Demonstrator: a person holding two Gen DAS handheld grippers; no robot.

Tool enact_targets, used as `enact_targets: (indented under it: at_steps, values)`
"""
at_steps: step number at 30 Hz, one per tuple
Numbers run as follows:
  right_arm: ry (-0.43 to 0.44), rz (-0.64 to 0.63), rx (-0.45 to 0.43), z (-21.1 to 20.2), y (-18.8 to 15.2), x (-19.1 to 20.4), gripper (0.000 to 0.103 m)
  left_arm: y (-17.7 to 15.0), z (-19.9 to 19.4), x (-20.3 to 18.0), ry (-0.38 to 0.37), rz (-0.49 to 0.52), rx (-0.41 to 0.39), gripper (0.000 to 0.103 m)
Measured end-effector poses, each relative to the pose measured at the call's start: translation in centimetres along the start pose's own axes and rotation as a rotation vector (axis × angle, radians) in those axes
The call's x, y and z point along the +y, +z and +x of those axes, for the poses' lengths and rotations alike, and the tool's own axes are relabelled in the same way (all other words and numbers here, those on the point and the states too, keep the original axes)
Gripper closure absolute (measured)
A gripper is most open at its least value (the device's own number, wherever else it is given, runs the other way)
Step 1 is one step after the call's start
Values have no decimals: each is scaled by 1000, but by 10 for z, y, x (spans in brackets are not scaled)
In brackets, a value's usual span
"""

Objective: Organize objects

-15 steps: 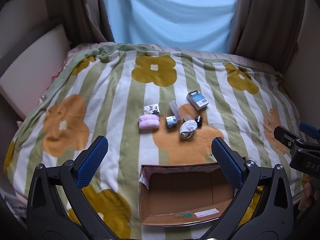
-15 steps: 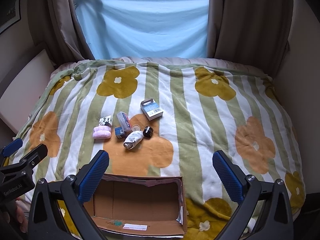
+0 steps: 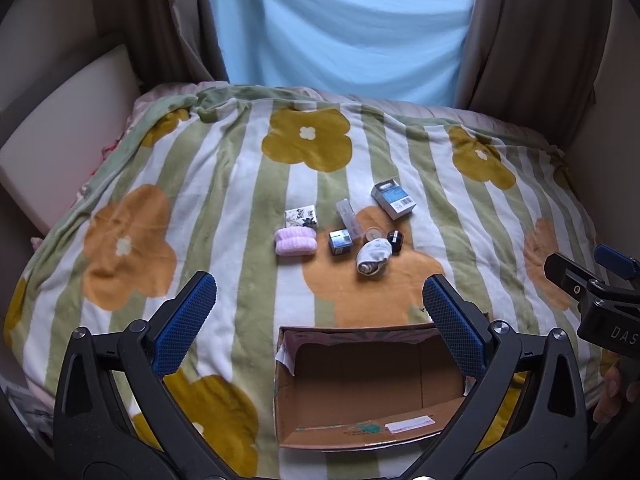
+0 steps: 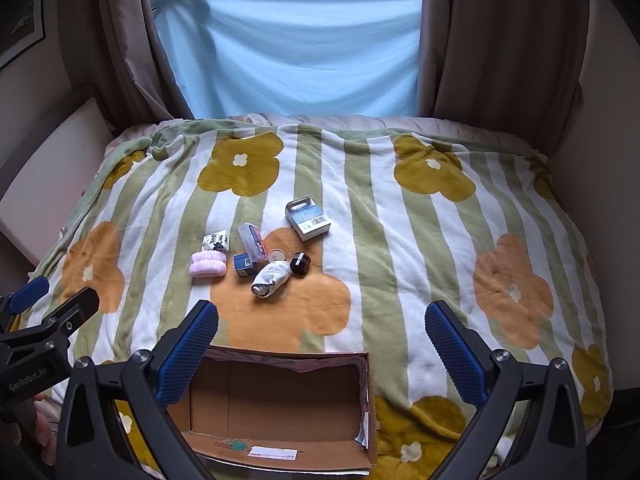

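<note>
Cardboard was nearest you: the open cardboard box (image 3: 360, 384) lay empty on the striped flower blanket (image 3: 224, 200), just below both grippers. Your left gripper (image 3: 320, 320) hovered over it with its blue-padded fingers spread wide and holding nothing; your right gripper (image 4: 322, 334) was equally wide apart and empty. Beyond the box, well apart from it, the small objects sat in a loose cluster: a pink rolled cloth (image 3: 296, 242) beside a floral-printed box (image 3: 302, 216), a small blue box (image 3: 340, 242), a clear plastic case (image 3: 349, 216), a rolled white sock (image 3: 374, 258), a dark little jar (image 3: 395, 239) and a blue-and-white barcoded carton (image 3: 393, 200).
</note>
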State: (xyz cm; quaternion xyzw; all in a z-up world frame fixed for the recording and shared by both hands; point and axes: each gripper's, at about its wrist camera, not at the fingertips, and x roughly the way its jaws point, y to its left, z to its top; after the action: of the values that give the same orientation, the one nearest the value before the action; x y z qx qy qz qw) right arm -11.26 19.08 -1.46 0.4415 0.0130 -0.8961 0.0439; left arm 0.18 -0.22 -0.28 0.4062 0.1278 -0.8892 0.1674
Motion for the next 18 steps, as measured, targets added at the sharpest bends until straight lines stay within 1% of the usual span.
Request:
enact_targets:
  at_steps: [18]
  values:
    - [-11,10,-2,0,-2,1,0,-1,0,2,48,-62,-10,1]
